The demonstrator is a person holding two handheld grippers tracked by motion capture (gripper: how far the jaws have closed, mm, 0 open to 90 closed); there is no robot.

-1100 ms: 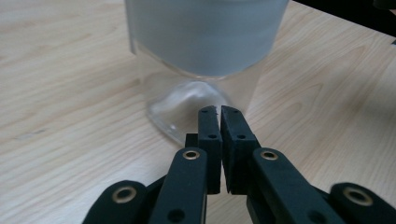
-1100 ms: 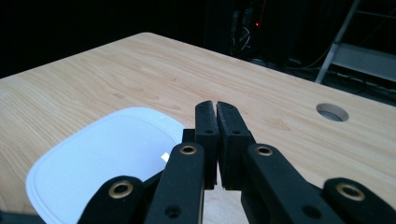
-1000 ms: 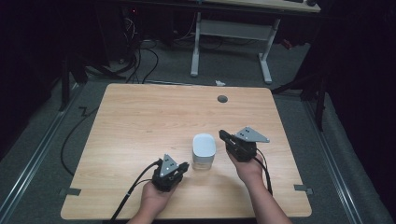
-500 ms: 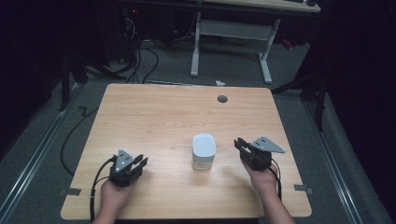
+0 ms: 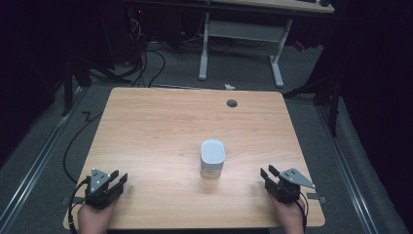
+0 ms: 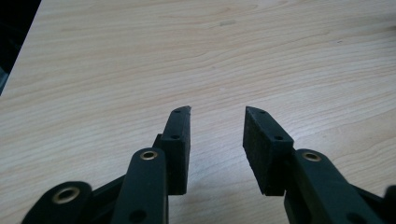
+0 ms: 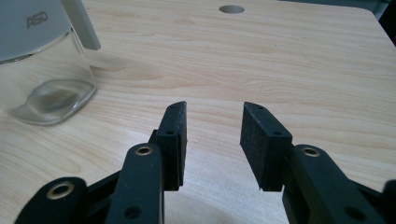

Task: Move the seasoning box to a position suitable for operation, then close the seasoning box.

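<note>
A clear square jar with a white lid [image 5: 213, 158] stands upright near the middle front of the wooden table [image 5: 160, 126]. My left gripper [image 5: 117, 177] rests low at the front left corner, far from the jar. Its jaws have just been opening and nothing lies between its black pads [image 6: 180, 140], with bare wood under my left gripper [image 6: 217, 112]. My right gripper [image 5: 267, 172] sits at the front right, to the right of the jar. Its jaws have also just been opening. The jar [image 7: 42, 60] stands off to the upper left of my right gripper [image 7: 212, 107], apart from it.
A round cable hole [image 5: 232, 103] lies near the table's far edge, also seen as the hole [image 7: 231, 9]. Beyond the table stand a white desk frame [image 5: 241, 34] and loose cables [image 5: 146, 53] on the grey floor. Black cables [image 5: 73, 146] trail off the table's left side.
Both hands drew apart from the jar toward the front corners, left gripper going left, right gripper going right and lower. Both sets of jaws went from nearly shut to open.
</note>
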